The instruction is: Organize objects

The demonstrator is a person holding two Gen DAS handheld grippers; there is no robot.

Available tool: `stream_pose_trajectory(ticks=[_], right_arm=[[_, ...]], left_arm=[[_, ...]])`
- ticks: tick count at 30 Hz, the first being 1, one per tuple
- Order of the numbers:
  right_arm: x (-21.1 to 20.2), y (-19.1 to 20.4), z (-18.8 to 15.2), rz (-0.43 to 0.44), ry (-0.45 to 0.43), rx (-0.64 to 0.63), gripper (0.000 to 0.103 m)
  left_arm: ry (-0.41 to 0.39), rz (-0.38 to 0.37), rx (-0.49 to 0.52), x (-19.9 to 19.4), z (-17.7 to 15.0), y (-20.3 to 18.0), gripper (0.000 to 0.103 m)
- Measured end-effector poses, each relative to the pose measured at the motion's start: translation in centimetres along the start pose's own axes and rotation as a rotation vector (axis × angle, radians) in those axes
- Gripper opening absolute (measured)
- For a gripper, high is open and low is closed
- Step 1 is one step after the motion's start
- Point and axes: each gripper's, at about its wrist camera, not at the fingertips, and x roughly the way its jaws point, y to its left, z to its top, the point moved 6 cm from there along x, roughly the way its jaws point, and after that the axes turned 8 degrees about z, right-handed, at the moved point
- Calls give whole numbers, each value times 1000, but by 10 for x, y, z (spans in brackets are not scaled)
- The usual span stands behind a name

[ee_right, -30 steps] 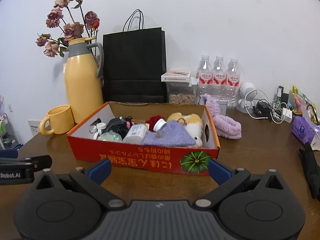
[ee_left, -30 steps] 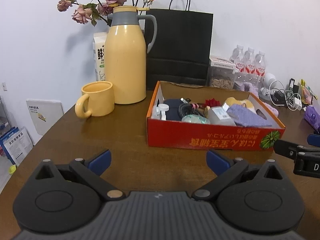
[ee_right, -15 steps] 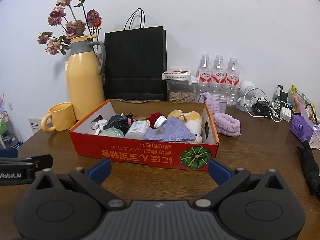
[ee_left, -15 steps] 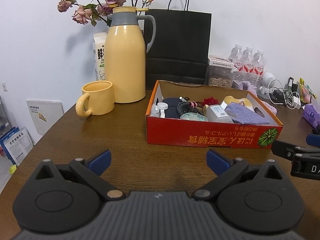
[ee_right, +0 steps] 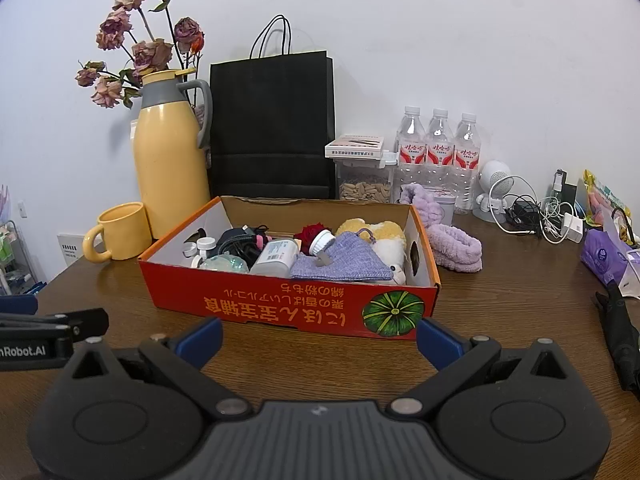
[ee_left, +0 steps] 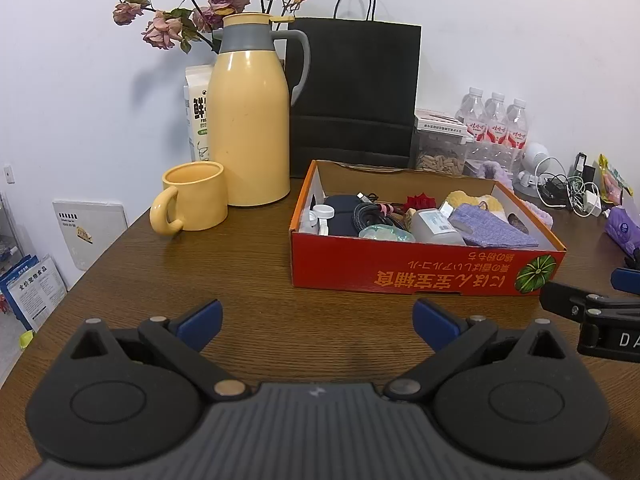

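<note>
A red cardboard box (ee_left: 424, 274) (ee_right: 280, 306) stands on the wooden table, holding several small items: a purple knitted pouch (ee_right: 340, 260), a white bottle (ee_right: 276, 258), black cables (ee_left: 366, 216), a red flower (ee_right: 312, 232) and a yellow plush toy (ee_right: 380, 236). My left gripper (ee_left: 316, 320) is open and empty, hovering over the table in front of the box. My right gripper (ee_right: 318, 338) is open and empty, just short of the box's front wall. Each gripper shows at the edge of the other's view.
A yellow mug (ee_left: 192, 202), a yellow thermos (ee_left: 250, 120) and dried flowers stand at the back left. A black paper bag (ee_right: 272, 124), a seed container (ee_right: 364, 176), water bottles (ee_right: 438, 148), purple slippers (ee_right: 452, 248), cables (ee_right: 536, 216) and a purple pack (ee_right: 604, 254) lie behind and right.
Both grippers have drawn back slightly from the box, which looks a little smaller and farther. Both stay open and empty.
</note>
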Motion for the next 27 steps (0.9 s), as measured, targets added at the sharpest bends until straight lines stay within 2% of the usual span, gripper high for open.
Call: stream_pose_trajectory(ticks=[27], right_arm=[[2, -1, -2, -3, 2, -1, 103]], left_arm=[[-4, -3, 9, -3, 2, -3, 103]])
